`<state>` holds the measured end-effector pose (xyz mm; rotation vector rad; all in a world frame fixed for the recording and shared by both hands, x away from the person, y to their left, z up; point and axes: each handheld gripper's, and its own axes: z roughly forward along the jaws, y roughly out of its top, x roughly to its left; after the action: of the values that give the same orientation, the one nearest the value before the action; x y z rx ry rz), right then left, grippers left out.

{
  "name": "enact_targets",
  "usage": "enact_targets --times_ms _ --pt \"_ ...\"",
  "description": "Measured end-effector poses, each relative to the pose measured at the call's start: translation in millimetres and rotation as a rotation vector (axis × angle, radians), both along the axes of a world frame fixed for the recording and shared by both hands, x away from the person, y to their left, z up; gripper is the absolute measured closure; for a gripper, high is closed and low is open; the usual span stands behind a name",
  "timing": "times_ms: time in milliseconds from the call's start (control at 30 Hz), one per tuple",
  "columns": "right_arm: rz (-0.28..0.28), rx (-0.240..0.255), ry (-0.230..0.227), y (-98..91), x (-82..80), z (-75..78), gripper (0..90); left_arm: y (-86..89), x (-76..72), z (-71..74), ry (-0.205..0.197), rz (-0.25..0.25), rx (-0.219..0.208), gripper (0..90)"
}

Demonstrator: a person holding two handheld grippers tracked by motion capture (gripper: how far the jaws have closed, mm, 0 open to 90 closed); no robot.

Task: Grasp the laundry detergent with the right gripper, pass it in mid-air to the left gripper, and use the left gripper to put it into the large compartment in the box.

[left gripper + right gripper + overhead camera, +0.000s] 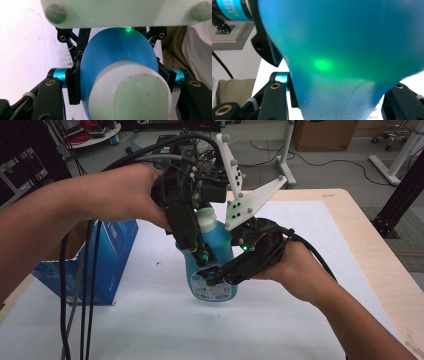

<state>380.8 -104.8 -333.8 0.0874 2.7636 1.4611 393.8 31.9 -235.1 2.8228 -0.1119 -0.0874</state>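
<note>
One blue bottle [216, 265] with a white cap [207, 216] stands upright near the middle of the worktop [350, 220], on the white sheet [210, 330] that covers most of it. A printed label runs across the bottle's lower part.

Both claws are on it. The left claw [200, 255] comes down from above on the bottle's left side; in the left gripper view its jaws press against the two flanks of the blue body [117, 57], just below the pale cap [132, 97], so it is clenched on the bottle. The right claw [212, 276] reaches in low from the right, and in the right gripper view the blue wall [342, 50] sits between its black jaws, which bear on the narrowing lower part, so it too is gripping the bottle. A green light spot glows on the bottle in both gripper views.

The left hand [125, 195] holds its tool from above left, the right hand [292, 270] from the right. White three-cornered plates [250, 202] stick up over the bottle. Black cables [82, 290] trail down at the left.

Just left of the bottle, apart from it, a blue cardboard box [107, 265] lies tilted near the worktop's left edge.
</note>
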Motion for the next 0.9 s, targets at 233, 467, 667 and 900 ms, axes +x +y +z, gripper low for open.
enact_targets --times_ms 233,467,667,900 --pt "0.008 0.019 0.012 0.2 -2.5 7.3 26.6 1.2 -1.0 12.6 0.01 0.034 0.009 37.9" --pt "-0.041 0.009 0.015 -13.7 -4.5 15.4 11.7 12.8 0.7 23.6 -0.028 0.102 0.003 37.9" --pt "-0.101 -0.12 -0.021 -31.0 -8.2 20.4 11.7 32.1 6.8 35.0 -0.05 0.202 0.012 37.9" --pt "-0.165 -0.308 0.02 -57.4 -5.5 30.8 11.6 53.0 11.4 49.7 -0.073 0.327 0.007 37.9"
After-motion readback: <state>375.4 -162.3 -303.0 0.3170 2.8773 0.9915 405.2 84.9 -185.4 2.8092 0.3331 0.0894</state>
